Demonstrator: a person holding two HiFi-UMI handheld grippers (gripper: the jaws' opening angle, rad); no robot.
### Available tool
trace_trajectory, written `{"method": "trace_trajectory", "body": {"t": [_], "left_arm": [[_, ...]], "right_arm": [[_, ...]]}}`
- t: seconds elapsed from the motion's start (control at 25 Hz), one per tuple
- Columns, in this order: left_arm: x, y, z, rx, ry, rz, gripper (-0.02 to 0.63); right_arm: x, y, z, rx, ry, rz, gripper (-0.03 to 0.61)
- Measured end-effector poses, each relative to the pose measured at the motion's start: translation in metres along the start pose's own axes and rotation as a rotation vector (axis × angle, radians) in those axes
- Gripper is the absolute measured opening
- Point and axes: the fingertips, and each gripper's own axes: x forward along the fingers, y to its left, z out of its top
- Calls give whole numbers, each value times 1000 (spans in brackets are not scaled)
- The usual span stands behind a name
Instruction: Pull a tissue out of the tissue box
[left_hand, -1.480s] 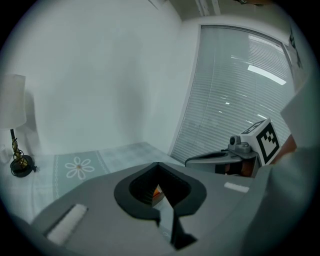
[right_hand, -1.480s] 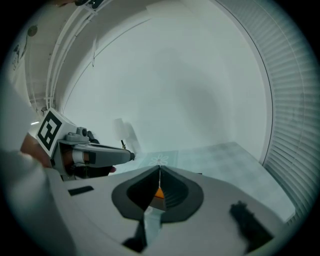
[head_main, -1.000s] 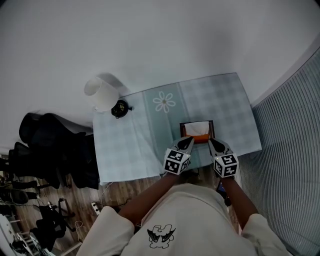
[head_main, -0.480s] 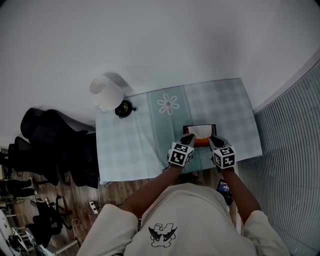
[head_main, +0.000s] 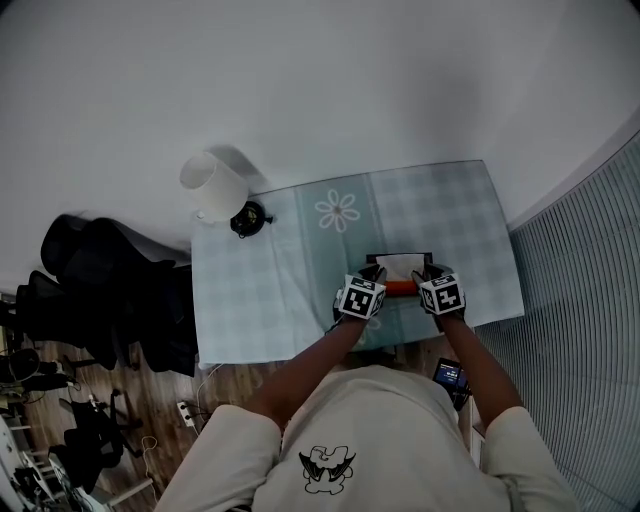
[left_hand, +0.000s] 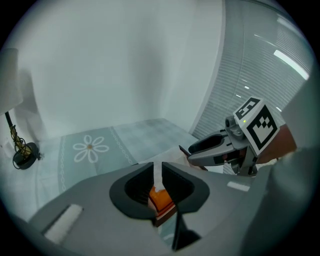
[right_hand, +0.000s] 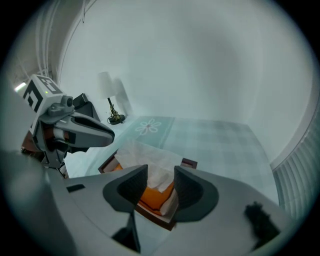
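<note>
the tissue box (head_main: 400, 287), a white tissue (right_hand: 150, 157) standing out of its orange top, is seen near the table's (head_main: 280, 290) front edge, flanked by the left gripper (left_hand: 157, 172), its jaws held a narrow slit apart on nothing, and the right gripper (right_hand: 161, 175), whose jaws have just been opening, the tissue seen in their gap but not pinched.

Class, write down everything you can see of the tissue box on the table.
The tissue box is low and rectangular, with a dark brown rim and an orange top. It lies flat on the pale checked tablecloth, near its edge on the person's side. A crumpled white tissue stands out of its opening.
</note>
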Motion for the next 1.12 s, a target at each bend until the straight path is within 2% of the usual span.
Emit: {"method": "trace_trajectory", "body": {"t": [0.16, 0.32, 0.48, 0.72, 0.76, 0.84, 0.88, 1.12], "left_arm": [[-10, -11, 15, -2, 11, 0, 75], [0, 7, 0, -10, 14, 6, 77], [-3, -13, 9, -2, 15, -5, 77], [-3, 3, -5, -3, 10, -15, 75], [-4, 2, -4, -3, 9, -15, 75], [-6, 3, -3, -5, 7, -14, 74], [-6, 4, -2, -5, 5, -13, 71], [-8, 6, -3, -6, 2, -12, 64]], "right_arm": [[-13, -10, 1, -3, 59, 11, 179], [22, -9, -13, -6, 97, 34, 190], [10, -22, -9, -2, 110, 22, 190], [35, -10, -11, -10, 124, -3, 189], [33, -11, -9, -18, 121, -11, 177], [30, -12, -5, -37, 112, -35, 38], [29, -12, -3, -46, 110, -41, 17], [25, -6, 0, -37, 88, -35, 15]]}}
